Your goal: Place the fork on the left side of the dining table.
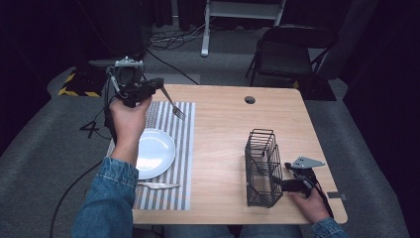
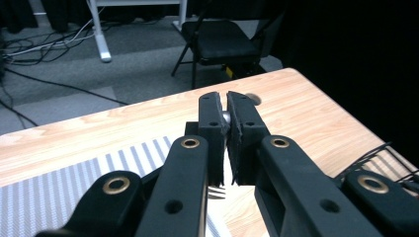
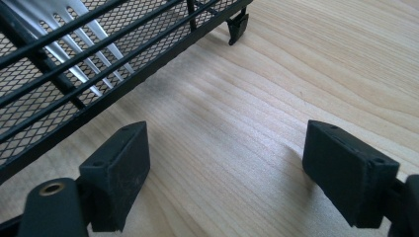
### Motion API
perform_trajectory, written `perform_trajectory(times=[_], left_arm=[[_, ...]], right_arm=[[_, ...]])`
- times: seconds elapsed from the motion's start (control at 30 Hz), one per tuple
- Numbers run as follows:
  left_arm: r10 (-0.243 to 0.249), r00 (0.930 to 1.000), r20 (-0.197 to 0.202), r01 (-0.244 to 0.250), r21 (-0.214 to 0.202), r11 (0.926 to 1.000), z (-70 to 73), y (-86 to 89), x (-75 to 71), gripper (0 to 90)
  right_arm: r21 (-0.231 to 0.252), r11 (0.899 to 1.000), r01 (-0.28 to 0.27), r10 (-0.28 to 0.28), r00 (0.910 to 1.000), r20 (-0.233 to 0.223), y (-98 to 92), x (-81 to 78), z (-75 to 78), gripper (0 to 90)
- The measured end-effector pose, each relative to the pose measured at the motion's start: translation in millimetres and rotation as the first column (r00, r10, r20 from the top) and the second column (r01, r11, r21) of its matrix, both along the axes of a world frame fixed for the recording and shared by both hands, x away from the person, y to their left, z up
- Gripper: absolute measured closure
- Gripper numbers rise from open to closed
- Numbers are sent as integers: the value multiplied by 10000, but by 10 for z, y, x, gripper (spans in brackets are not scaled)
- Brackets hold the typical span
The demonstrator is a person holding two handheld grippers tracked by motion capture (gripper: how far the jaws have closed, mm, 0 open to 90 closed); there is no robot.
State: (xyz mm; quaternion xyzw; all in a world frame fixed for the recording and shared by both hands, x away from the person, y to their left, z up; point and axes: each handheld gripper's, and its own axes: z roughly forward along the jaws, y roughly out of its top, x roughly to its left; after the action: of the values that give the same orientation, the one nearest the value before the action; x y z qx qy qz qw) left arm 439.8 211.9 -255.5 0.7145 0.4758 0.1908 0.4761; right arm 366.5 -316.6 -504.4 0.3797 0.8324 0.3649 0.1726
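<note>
Shadow hides the floor beyond the wooden table's [image 1: 223,129] far corners. No writing or brand is legible on any object. Left gripper [image 1: 159,87], raised over the table's far left corner, has its jaws clamped on the handle of a silver metal fork [image 1: 173,106], tines pointing down over the grey-and-white striped placemat [image 1: 182,148]; its own view shows only a sliver of metal. Right gripper [image 1: 278,182], near the right front corner, has jaws wide apart, empty, just beside the black wire-mesh cutlery basket [image 1: 262,168]. A white round plate [image 1: 156,151] and silver knife [image 1: 158,185] lie on the placemat.
</note>
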Motion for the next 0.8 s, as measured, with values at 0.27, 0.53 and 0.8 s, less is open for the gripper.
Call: perform_trajectory(times=[0.27,0.53,0.8], left_arm=[[204,9994,-271,-199,177,9996,-298,156,206,858],[596,9973,-425,-568,634,9964,-529,168,566,858],[695,9945,-787,-672,312,9972,-731,209,742,857]], right_arm=[[-18,9998,214,-214,9998,0,16,3,0,184],[-23,9996,270,-270,9996,-3,22,5,1,184],[-15,9995,301,-301,9995,-4,27,8,1,184]])
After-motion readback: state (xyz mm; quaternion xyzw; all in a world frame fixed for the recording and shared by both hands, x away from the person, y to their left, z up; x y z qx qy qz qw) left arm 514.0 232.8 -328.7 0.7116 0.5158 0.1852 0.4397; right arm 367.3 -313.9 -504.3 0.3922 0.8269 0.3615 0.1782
